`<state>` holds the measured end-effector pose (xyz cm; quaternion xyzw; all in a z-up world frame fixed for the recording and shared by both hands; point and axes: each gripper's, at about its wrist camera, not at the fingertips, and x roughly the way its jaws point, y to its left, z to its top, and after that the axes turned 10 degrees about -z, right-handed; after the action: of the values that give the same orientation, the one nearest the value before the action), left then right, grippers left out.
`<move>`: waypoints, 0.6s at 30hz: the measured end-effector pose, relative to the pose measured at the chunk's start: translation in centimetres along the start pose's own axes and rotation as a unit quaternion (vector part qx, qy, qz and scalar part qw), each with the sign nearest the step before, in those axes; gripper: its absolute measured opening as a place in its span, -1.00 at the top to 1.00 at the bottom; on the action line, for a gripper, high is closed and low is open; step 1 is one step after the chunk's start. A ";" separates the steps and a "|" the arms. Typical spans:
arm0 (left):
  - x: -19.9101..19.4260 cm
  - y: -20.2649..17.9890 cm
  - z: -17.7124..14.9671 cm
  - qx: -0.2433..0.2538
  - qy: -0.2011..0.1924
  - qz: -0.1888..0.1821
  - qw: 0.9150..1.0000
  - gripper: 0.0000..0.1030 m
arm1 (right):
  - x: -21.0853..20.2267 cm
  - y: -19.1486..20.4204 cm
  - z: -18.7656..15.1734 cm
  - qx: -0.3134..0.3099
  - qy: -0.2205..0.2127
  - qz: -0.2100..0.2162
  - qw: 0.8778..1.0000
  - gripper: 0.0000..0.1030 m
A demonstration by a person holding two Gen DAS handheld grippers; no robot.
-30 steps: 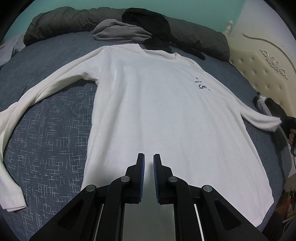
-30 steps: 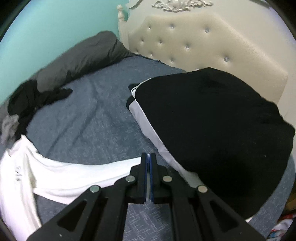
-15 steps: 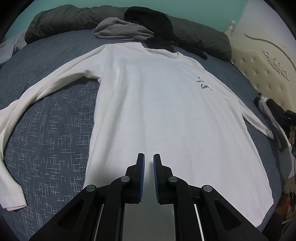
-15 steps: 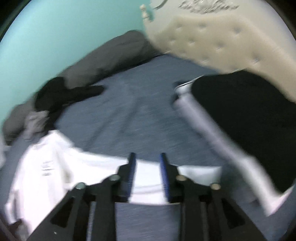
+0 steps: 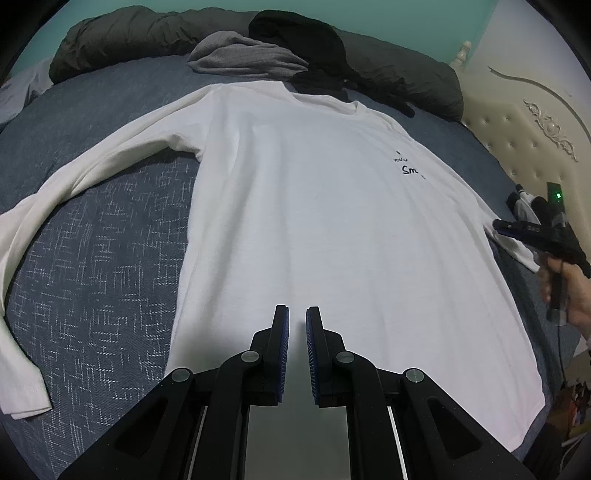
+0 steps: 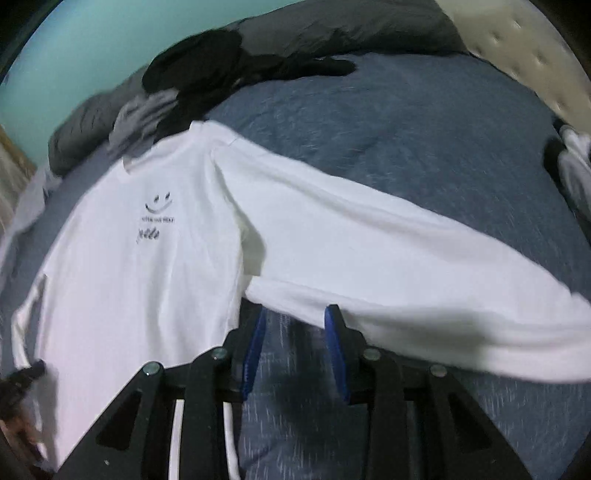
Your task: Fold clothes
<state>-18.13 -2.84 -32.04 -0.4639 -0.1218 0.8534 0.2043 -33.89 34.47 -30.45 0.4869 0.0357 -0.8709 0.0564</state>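
Observation:
A white long-sleeved shirt (image 5: 314, 203) lies flat, front up, on the blue bedsheet (image 5: 92, 277). Its left sleeve (image 5: 74, 173) curves out over the sheet. My left gripper (image 5: 297, 310) hovers over the shirt's lower part, nearly shut with only a thin gap and nothing in it. In the right wrist view the shirt (image 6: 140, 277) shows a small printed smile, and its right sleeve (image 6: 369, 258) stretches off to the right. My right gripper (image 6: 295, 314) is open right at that sleeve's lower edge, close to the armpit, and its pads press on nothing. A hand holds that right gripper (image 5: 509, 229) at the picture's right edge.
A rolled grey duvet (image 5: 129, 40) runs along the far side, with a grey garment (image 5: 240, 55) and a black garment (image 5: 295, 33) piled on it. The cream tufted headboard (image 5: 535, 129) stands to the right. A black and white garment (image 6: 569, 158) lies near it.
My right gripper swung away from the black garment by the headboard to the white shirt's right sleeve, and its jaws went from shut to open. The left gripper stayed put.

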 end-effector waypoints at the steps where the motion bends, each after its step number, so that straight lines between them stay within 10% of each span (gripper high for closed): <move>1: 0.1 0.0 0.0 -0.001 0.001 -0.001 1.000 0.80 | 0.2 0.5 0.1 -0.019 -0.001 -0.010 1.000 0.36; 11: 0.2 0.0 -0.1 -0.004 -0.001 -0.003 1.000 0.80 | 3.0 2.3 0.1 -0.083 0.012 -0.034 0.996 0.38; 15: 0.2 0.0 -0.2 -0.003 0.000 -0.003 1.000 0.80 | 3.2 2.0 0.3 -0.089 0.009 -0.035 0.995 0.91; 18: 0.2 0.1 -0.2 -0.003 0.001 -0.002 1.000 0.80 | 2.8 1.3 1.0 -0.074 -0.005 -0.037 0.997 0.95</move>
<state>-18.05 -2.81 -32.32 -0.4648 -0.1251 0.8523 0.2048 -35.97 32.92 -32.30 0.4756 0.1172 -0.8697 0.0603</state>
